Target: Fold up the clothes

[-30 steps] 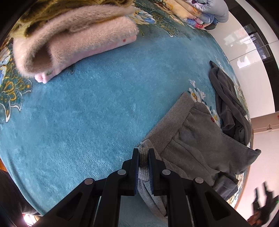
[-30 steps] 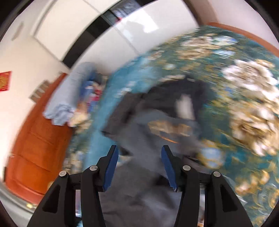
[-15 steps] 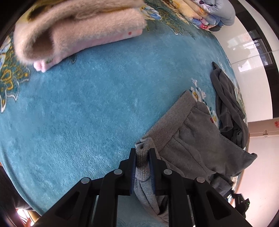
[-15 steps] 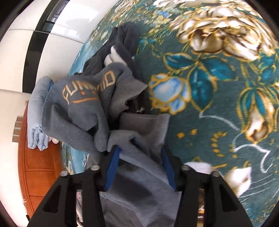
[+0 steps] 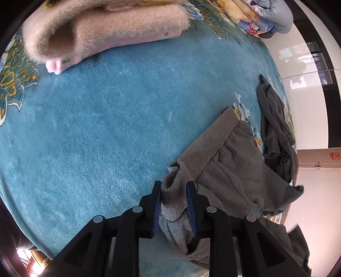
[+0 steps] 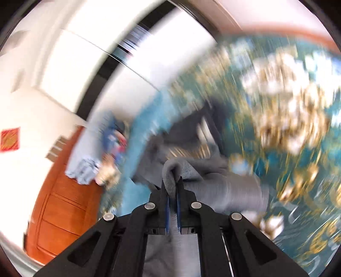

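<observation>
Grey trousers (image 5: 230, 170) lie crumpled on the teal blanket (image 5: 106, 127). My left gripper (image 5: 173, 187) has a bunched corner of their ribbed waistband between its pads; the jaws are opening, and the cloth still touches both pads. In the blurred right wrist view, my right gripper (image 6: 171, 183) is shut on a fold of grey fleece cloth (image 6: 223, 185), lifted above the floral blanket (image 6: 287, 106). I cannot tell which garment that fold belongs to.
A folded fluffy pink sweater (image 5: 102, 32) lies at the far left. A dark grey garment (image 5: 275, 132) is heaped beyond the trousers. Folded bedding (image 5: 262, 17) is stacked at the back. An orange wooden door (image 6: 64, 191) and pale blue bedding (image 6: 89, 153) show left.
The left jaws have spread wider around the waistband corner. The right gripper went down onto the grey fleece, closed on it and has swung up and away with it.
</observation>
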